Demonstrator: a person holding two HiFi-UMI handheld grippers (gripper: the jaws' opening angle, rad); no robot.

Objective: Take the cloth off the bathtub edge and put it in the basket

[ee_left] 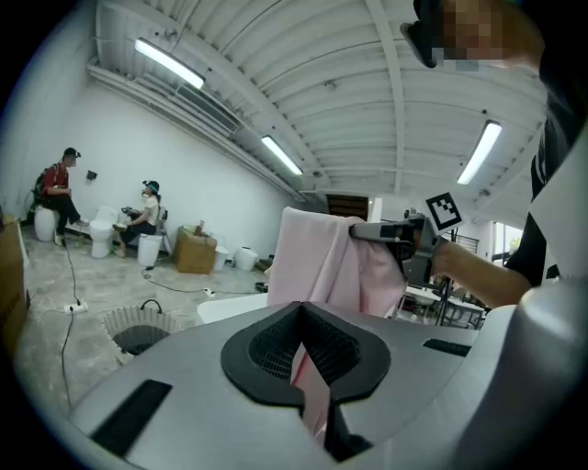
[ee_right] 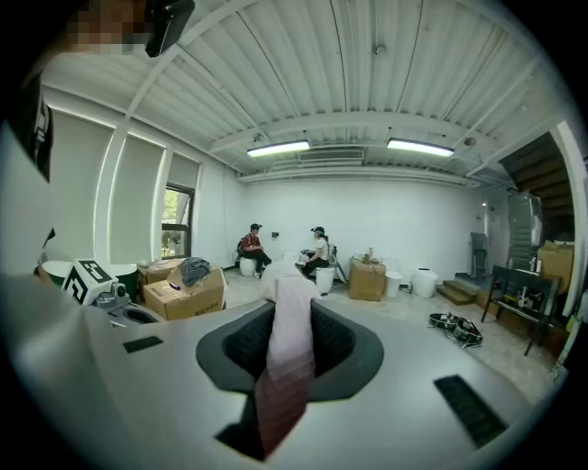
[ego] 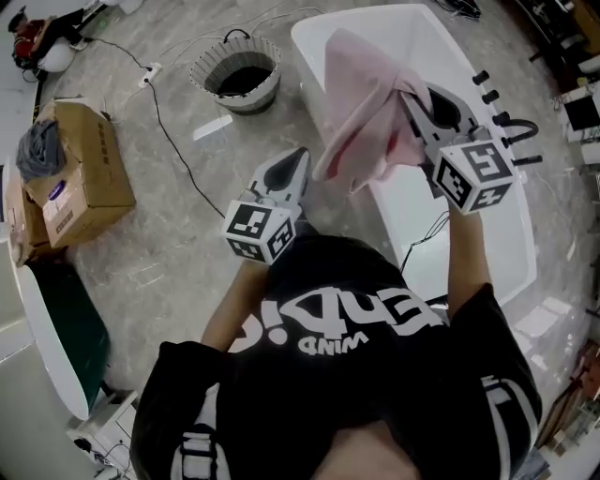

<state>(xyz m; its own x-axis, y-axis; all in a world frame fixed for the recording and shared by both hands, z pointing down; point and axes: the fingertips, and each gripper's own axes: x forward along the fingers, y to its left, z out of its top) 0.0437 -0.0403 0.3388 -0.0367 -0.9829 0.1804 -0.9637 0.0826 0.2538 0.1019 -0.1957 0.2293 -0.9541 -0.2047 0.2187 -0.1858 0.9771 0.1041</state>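
Left gripper (ego: 298,161) and right gripper (ego: 412,96), jaws nearly together, pinch the pink cloth (ego: 361,103) above the bathtub (ego: 422,211); basket (ego: 208,67) apart, dark inside.

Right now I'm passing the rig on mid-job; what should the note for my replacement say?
Right gripper: shut on the pink fabric cloth, holding it up over the white bathtub.
Left gripper: jaws nearly together at the cloth's lower edge; pink shows in their slit, a grip can't be confirmed.
Round woven basket: on the floor beside the tub, no pink in it.
Done: cloth lifted off the tub edge. Left: carry it to the basket and release.
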